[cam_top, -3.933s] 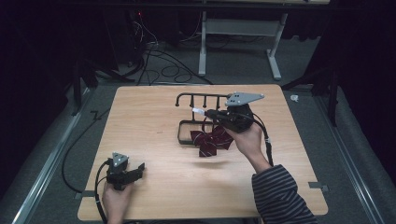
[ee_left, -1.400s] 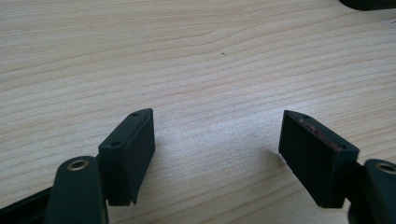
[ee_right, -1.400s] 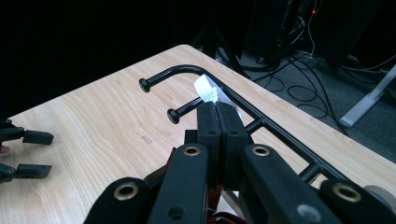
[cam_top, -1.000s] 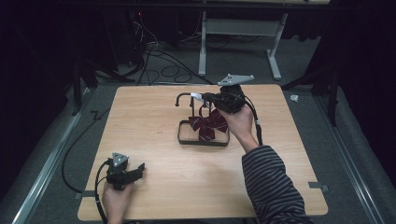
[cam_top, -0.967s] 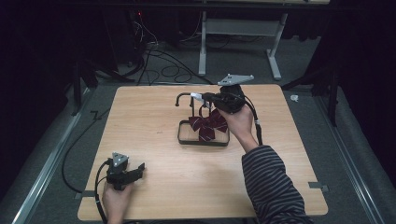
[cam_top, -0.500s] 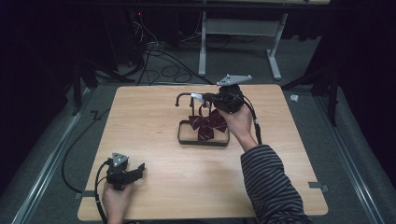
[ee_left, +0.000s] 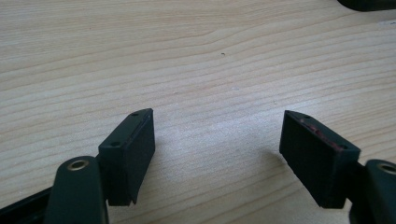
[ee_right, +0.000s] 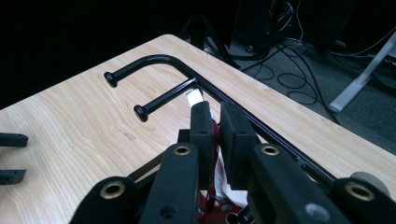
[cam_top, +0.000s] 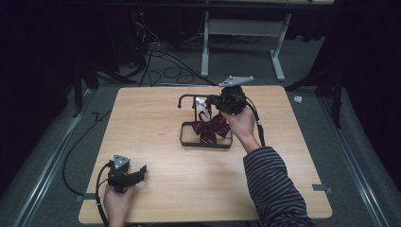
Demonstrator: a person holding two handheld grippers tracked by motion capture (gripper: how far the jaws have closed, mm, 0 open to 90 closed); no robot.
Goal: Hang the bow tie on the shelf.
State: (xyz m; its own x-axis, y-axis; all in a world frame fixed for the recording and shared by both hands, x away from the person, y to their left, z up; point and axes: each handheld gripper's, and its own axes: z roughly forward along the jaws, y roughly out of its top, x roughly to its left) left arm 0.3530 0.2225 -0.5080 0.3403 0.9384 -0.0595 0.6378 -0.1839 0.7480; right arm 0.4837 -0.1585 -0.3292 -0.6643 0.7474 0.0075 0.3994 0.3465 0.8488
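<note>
Right hand-held gripper [cam_top: 208, 101] loosening around dark-red striped bow tie's [cam_top: 211, 127] white strap [ee_right: 196, 97].

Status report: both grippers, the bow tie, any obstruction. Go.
Left gripper open, idle on bare table. Right gripper at the black rack, white strap between its just-opening jaws. Bow tie over the rack's base. Nothing in the way.

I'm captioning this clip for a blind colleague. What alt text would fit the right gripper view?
The right gripper, jaws nearly together, has a dark red bow tie and its white strap between them beside a black metal rack with two knobbed arms. The rack stands on a light wooden table, with cables on the dark floor beyond.
</note>
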